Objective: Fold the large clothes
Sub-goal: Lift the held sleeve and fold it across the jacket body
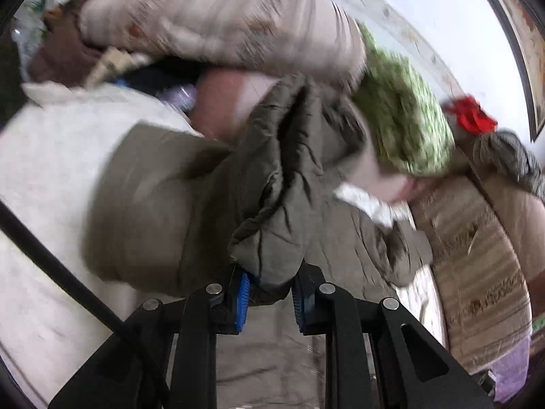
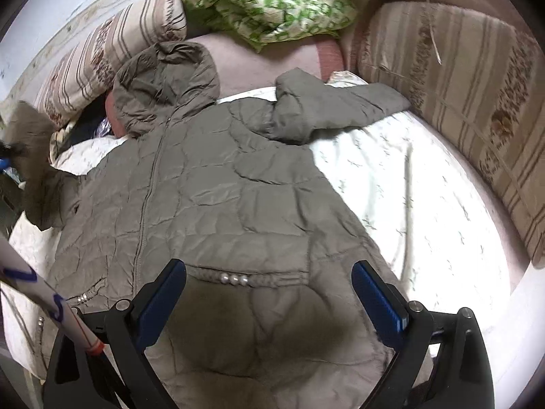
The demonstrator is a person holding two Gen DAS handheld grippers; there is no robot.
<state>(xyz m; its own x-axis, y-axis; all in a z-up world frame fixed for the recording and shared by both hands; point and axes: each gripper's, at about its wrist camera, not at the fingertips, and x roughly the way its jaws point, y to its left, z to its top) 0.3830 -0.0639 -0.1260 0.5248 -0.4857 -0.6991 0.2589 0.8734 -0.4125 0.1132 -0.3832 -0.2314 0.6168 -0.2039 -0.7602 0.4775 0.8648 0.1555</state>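
An olive quilted hooded jacket (image 2: 211,187) lies front up on a white patterned sheet (image 2: 408,184), its hood toward the back and its right sleeve (image 2: 340,109) folded across the shoulder. My left gripper (image 1: 270,286) is shut on the jacket's left sleeve cuff (image 1: 272,211) and holds it lifted; the view is motion-blurred. That lifted sleeve shows at the left edge of the right wrist view (image 2: 37,170). My right gripper (image 2: 269,301) is open and empty, hovering over the jacket's lower hem near the pearl-trimmed pocket (image 2: 235,278).
Striped cushions stand at the back left (image 2: 102,54) and along the right (image 2: 460,102). A green-and-white pillow (image 2: 272,3) lies at the back. A red item (image 1: 471,116) and grey cloth (image 1: 511,160) sit on the cushion's far side. A white pole (image 2: 44,293) crosses the lower left.
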